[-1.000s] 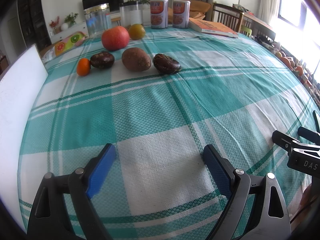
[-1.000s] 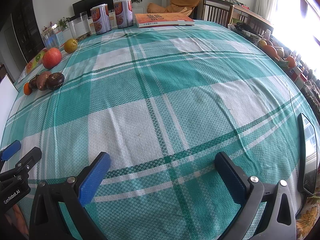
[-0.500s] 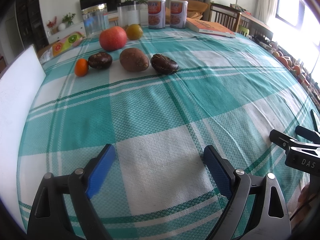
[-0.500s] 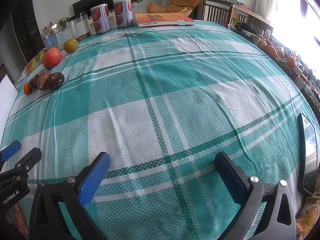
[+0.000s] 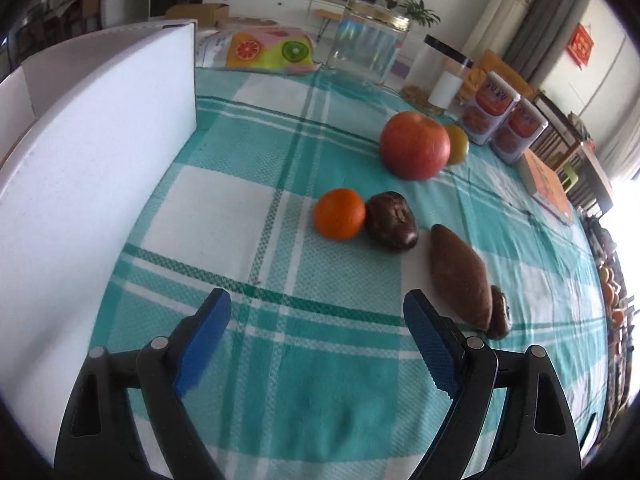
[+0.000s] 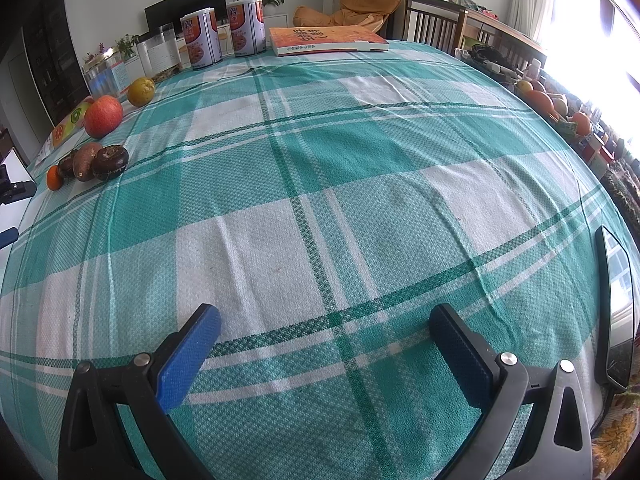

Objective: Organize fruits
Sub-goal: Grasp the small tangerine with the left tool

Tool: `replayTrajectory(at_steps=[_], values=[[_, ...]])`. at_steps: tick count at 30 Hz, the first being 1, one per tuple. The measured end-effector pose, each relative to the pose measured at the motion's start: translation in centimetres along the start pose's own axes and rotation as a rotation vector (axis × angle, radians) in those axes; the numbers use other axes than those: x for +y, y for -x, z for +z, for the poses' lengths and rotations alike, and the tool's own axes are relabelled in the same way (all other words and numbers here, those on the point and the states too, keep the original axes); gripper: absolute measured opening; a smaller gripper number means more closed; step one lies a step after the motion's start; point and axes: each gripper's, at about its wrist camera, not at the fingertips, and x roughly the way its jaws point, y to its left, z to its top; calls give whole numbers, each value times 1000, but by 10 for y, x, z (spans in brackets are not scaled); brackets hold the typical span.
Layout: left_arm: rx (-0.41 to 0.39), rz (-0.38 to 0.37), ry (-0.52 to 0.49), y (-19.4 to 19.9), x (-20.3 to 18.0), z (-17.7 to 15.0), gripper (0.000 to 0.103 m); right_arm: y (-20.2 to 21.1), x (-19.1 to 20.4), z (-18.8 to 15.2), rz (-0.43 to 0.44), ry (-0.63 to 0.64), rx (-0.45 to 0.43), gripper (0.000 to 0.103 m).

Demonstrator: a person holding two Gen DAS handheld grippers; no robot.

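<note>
- Living-room setting; our surface (image 6: 360, 208) carries a teal-and-white checked cloth, with cans (image 6: 222, 36), a book (image 6: 324, 40) and jars at the far edge.
- From the left wrist view we see a white box (image 5: 100, 168) standing on the left, its wall upright; the right view catches only a sliver of it.
- Left view shows the fruits close: small orange (image 5: 339, 213) touching a dark round fruit (image 5: 392, 221), a brown oval fruit (image 5: 460, 276) just beside, another dark fruit (image 5: 500, 312) partly hidden behind it, red apple (image 5: 415, 145) farther back with a yellow-green fruit (image 5: 457, 144) behind it.
- Right view has the same cluster small at far left, plus a phone (image 6: 614, 308) at the right edge that the left view lacks.
- Our left gripper (image 5: 316, 320) tilts down over the cloth, rolled to one side, jaws closing but wide, nothing between them, fruits just ahead to the right.
- Our right gripper (image 6: 326, 332) angles down at bare cloth, jaws wide, empty, well apart from the fruits.
</note>
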Motion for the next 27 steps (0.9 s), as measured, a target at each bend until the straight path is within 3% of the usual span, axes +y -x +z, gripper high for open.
replayTrajectory(at_steps=[4, 11, 13, 14, 19, 21, 27], values=[[6, 56, -141, -24, -7, 9, 68, 0, 0, 0, 0, 0, 0, 103], [-39, 35, -263, -40, -18, 26, 67, 0, 0, 0, -1, 0, 0, 103], [-61, 47, -309, -39, -22, 27, 47, 0, 0, 0, -1, 0, 0, 103], [-72, 43, -327, -38, -23, 27, 30, 0, 0, 0, -1, 0, 0, 103], [-95, 45, -318, -26, -21, 21, 29, 0, 0, 0, -1, 0, -1, 103], [-69, 39, -299, -17, -21, 15, 29, 0, 0, 0, -2, 0, -1, 103], [7, -21, -368, 34, -33, -47, 29, 0, 0, 0, -1, 1, 0, 103]])
